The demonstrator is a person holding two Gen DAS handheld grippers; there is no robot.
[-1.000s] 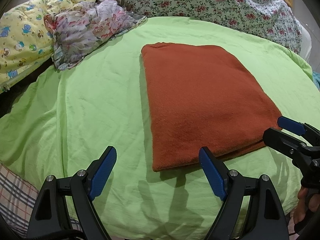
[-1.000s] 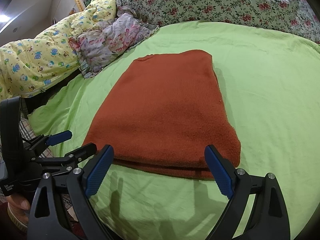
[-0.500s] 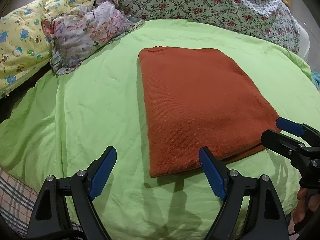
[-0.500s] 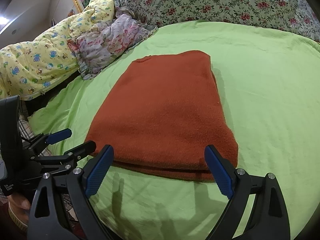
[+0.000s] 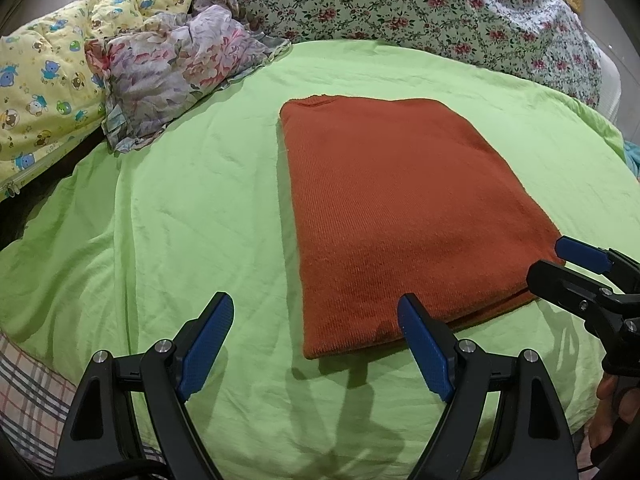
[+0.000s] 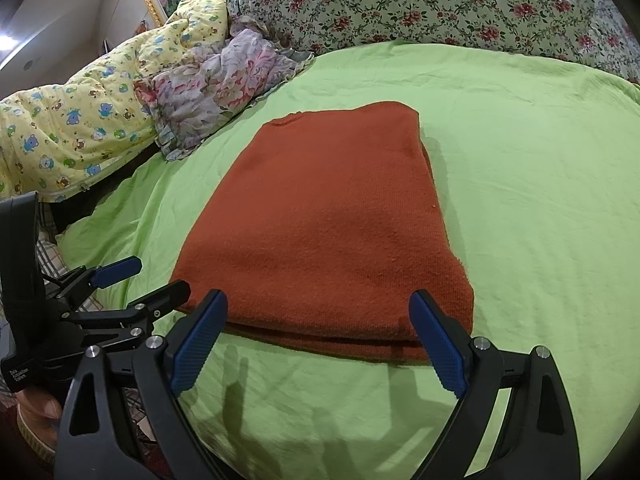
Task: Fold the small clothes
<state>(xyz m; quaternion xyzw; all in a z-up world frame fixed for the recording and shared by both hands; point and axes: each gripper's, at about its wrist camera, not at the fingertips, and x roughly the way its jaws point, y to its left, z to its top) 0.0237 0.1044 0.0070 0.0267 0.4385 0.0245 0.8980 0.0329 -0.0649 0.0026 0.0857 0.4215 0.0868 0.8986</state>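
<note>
Risk-wise, we think the rust knit garment point(image 5: 404, 216), folded flat on the green sheet point(image 5: 180, 216), could slide or lose its stacked layers if we pinch only the top one (knit drags). Both our left gripper point(image 5: 316, 344) and right gripper point(image 6: 320, 340) gape wide, holding nothing. Since a second ago, nothing really differs; only the view drifts slightly.
</note>
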